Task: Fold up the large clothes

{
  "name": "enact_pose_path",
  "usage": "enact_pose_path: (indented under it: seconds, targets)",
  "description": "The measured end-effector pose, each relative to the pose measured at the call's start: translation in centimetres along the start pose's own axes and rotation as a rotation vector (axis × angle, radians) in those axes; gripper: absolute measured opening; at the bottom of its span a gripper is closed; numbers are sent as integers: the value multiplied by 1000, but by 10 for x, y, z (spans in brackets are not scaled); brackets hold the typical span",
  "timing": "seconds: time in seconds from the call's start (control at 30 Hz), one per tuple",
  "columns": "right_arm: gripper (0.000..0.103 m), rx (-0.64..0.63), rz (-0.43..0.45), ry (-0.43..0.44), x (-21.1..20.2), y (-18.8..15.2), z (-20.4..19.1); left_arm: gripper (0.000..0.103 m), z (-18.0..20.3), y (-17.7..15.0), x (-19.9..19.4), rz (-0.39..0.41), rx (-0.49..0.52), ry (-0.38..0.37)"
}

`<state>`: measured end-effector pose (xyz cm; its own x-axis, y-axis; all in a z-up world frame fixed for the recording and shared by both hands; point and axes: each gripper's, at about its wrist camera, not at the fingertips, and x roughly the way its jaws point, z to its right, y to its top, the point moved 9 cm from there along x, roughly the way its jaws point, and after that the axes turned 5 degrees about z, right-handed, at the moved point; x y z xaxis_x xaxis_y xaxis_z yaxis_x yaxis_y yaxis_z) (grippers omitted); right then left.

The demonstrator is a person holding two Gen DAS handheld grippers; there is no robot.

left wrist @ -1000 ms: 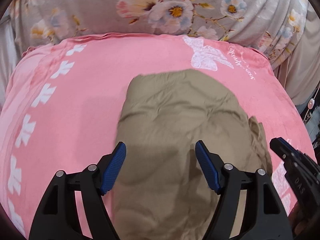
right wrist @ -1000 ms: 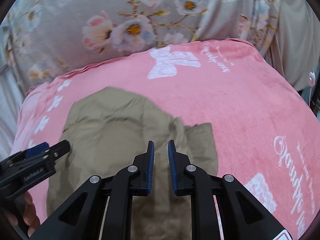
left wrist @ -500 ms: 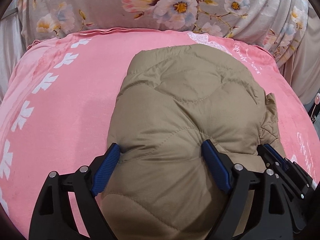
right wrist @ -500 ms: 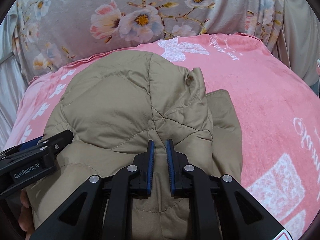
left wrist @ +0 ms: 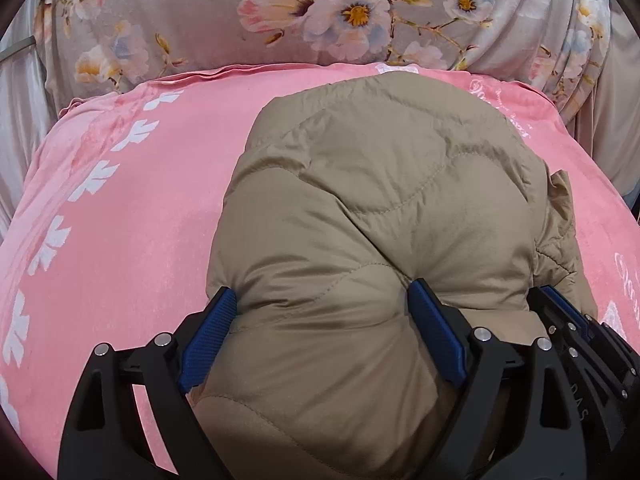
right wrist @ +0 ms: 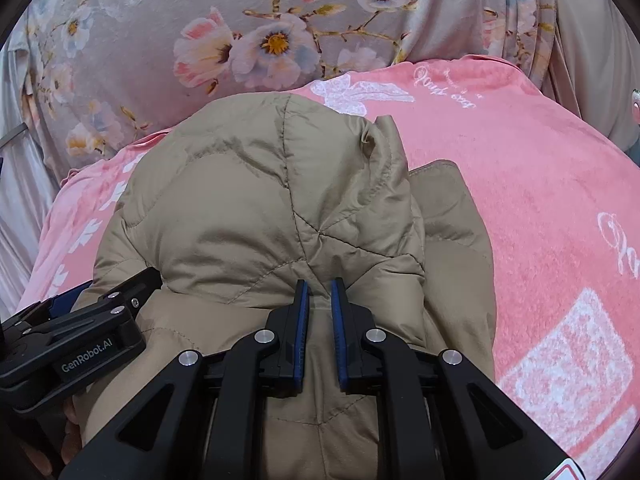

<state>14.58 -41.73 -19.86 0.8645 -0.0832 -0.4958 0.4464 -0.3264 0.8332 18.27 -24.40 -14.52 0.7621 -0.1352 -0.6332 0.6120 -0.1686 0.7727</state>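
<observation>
Khaki quilted jacket (left wrist: 384,216), puffy and bundled into a thick mound, lies on the pink blanket (left wrist: 120,216) that covers the bed, with the grey floral bedding (left wrist: 224,28) bunched up behind it. The padded fabric is doubled over on itself, a flatter layer sticking out from under the bundle on the right side, flat against the blanket.

The left gripper (left wrist: 322,312) is spread wide, its blue pads (left wrist: 208,336) pushed against the near part of the bundle, one on the outer left edge and the other sunk into a crease further right, so a fat roll of jacket bulges between them. The right gripper (right wrist: 319,308) is drawn in narrow, its two blue pads (right wrist: 301,332) almost parallel with a thin fold of the khaki cloth pinched in the slot between them, close to where the quilting seams meet.

Both tools sit close together over the near end of the garment; from the right wrist view the left one shows at the lower left, pressed against the jacket's side, with a bit of the person's fingers (right wrist: 70,436) beneath it
</observation>
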Motion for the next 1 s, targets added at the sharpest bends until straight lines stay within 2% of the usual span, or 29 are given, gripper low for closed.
enact_pose_path:
  seconds: [0.23, 0.33, 0.4, 0.43, 0.47, 0.5, 0.57, 0.63, 0.73, 0.8, 0.87, 1.0]
  targets:
    - [10, 15, 3, 18, -1, 0, 1, 86, 0, -1, 0, 1, 1, 2]
    - [12, 46, -21, 45, -10, 5, 7, 86, -6, 0, -7, -27, -26, -57]
    - [31, 88, -33, 56, -25, 11, 13, 87, -17, 3, -14, -59, -70, -99]
    - [58, 112, -21, 54, -33, 15, 18, 90, -26, 4, -17, -77, -116, -118]
    - [84, 146, 14, 7, -46, 21, 29, 91, -32, 6, -18, -89, -152, -138]
    - [87, 164, 41, -38, -54, 25, 39, 92, -41, 8, -17, -113, -203, -169]
    - [87, 187, 31, -51, -57, 26, 50, 95, -51, 10, -12, -150, -269, -214]
    - [87, 244, -36, -22, -48, 18, 59, 95, -59, 9, -1, -202, -343, -290]
    - [87, 383, -149, 70, -27, -1, 64, 96, -60, 3, 18, -279, -457, -427]
    - [87, 460, -178, 125, -17, -10, 63, 98, -56, -2, 27, -320, -519, -504]
    - [88, 510, -187, 165, -9, -14, 62, 98, -51, -6, 36, -341, -550, -561]
    - [96, 474, -169, 200, -1, -11, 48, 98, -38, -7, 44, -358, -532, -622]
